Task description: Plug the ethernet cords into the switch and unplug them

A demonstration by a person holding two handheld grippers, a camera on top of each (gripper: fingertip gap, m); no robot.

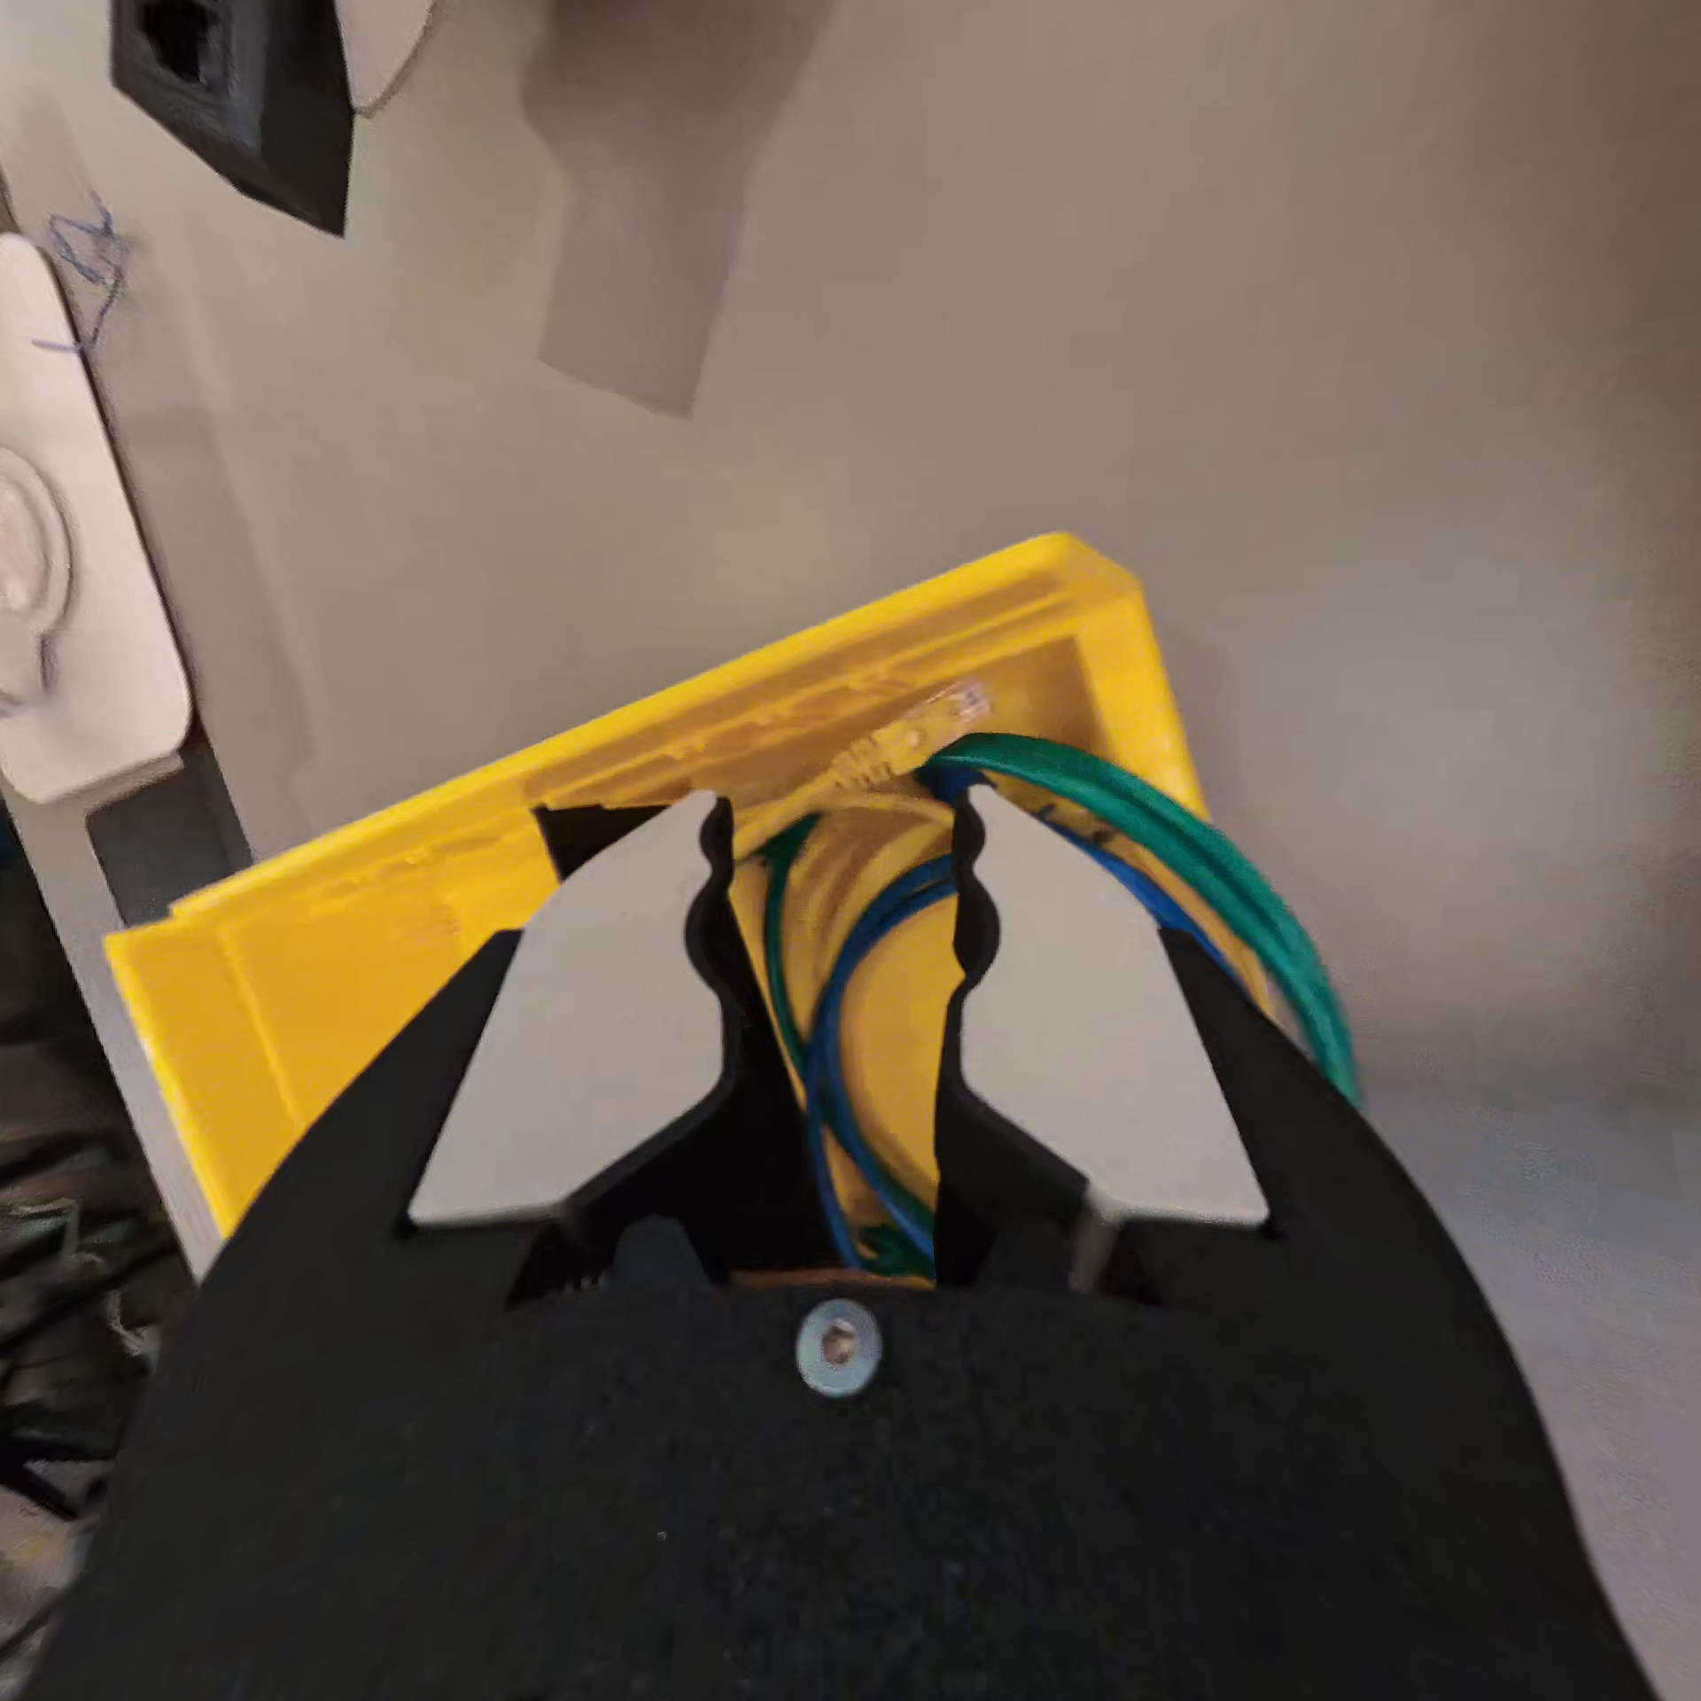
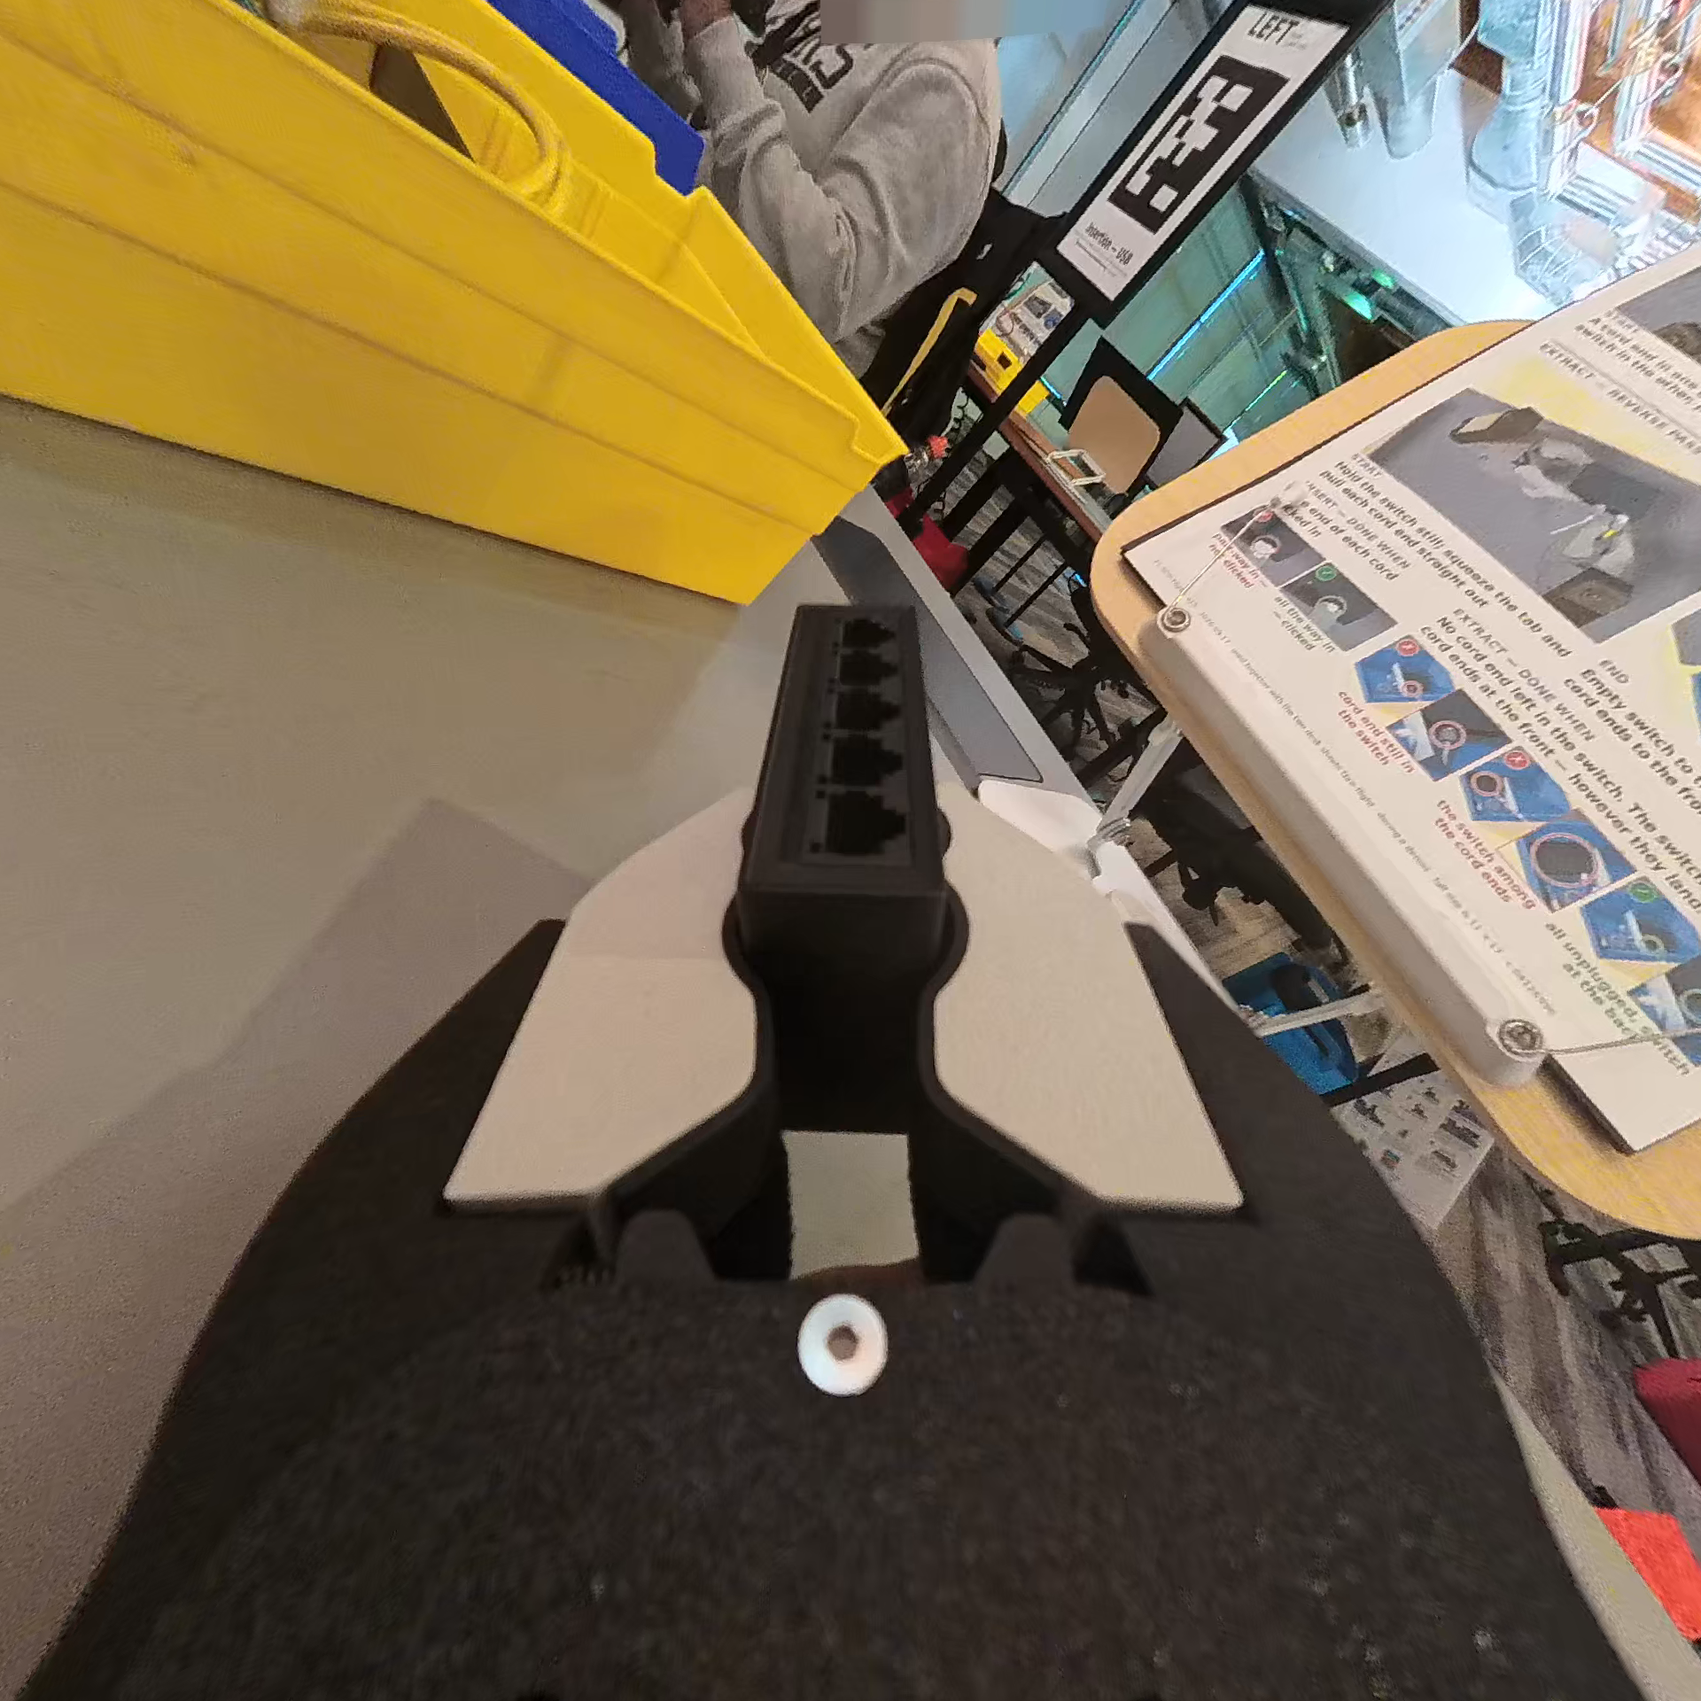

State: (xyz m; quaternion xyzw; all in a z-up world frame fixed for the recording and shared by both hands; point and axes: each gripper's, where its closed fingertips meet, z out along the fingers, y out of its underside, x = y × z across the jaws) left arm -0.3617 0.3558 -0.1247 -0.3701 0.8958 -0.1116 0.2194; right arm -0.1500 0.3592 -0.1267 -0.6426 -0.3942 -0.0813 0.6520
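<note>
Gripping the black plastic five-port ethernet switch (image 2: 851, 782) by its near end, the right gripper (image 2: 847, 907) has its two fingers closed against the switch's sides, with the row of empty ports facing up in the right wrist view. The switch sits just in front of the shallow yellow plastic bin (image 2: 414, 368), close to its right corner, above the grey tabletop (image 2: 230, 690). To the right of the bin, past the table edge, a laminated instruction sheet (image 2: 1473, 736) lies on a round light-wood board. The left gripper (image 1: 838, 810) hangs over the same yellow bin (image 1: 276, 994) with its fingers spread apart and nothing between them. Inside the bin, ahead of and beneath the fingertips, lie a coiled green ethernet cord (image 1: 1224, 874), a blue ethernet cord (image 1: 828, 1012) and a yellow ethernet cord whose clear plug (image 1: 948, 709) rests near the bin's far wall.
</note>
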